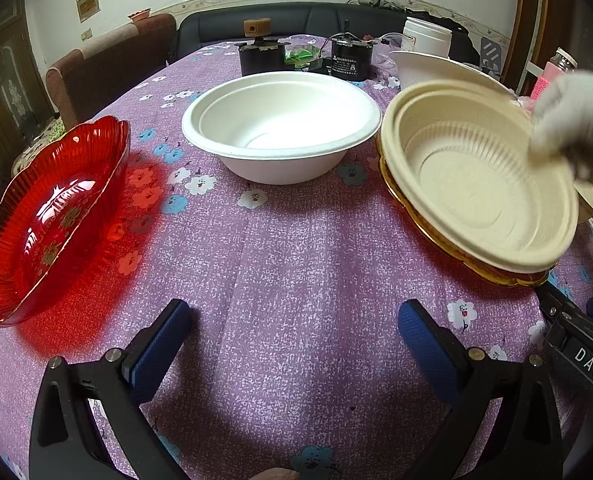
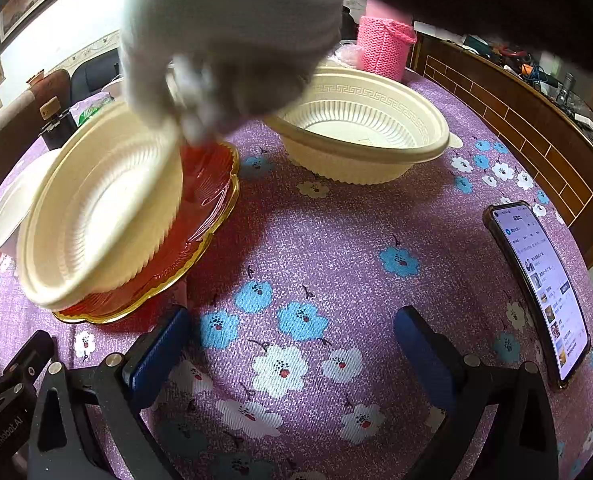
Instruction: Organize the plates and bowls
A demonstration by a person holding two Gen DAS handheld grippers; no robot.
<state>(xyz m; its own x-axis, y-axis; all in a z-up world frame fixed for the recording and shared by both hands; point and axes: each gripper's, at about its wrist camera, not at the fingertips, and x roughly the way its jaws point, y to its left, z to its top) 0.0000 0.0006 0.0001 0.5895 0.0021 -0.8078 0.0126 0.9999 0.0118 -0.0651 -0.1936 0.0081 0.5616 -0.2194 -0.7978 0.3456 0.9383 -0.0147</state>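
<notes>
I count two red glass plates: one bare [image 1: 52,216], one gold-rimmed [image 2: 200,216] under a bowl. Cream ribbed bowls, two: one tilted on that plate [image 2: 96,216], one beside it [image 2: 360,128]. One white bowl [image 1: 282,128], one phone [image 2: 540,292], one gloved hand [image 2: 224,44], two dark canisters [image 1: 262,58] [image 1: 350,58]

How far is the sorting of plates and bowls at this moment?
Early stage. Done: nothing looks finished. In hand: a gloved hand holds the rim of a cream ribbed bowl, tilted on a gold-rimmed red plate. Left: the second cream bowl, the white bowl and the other red plate stand apart. The left gripper and right gripper are open, jaws empty.
</notes>
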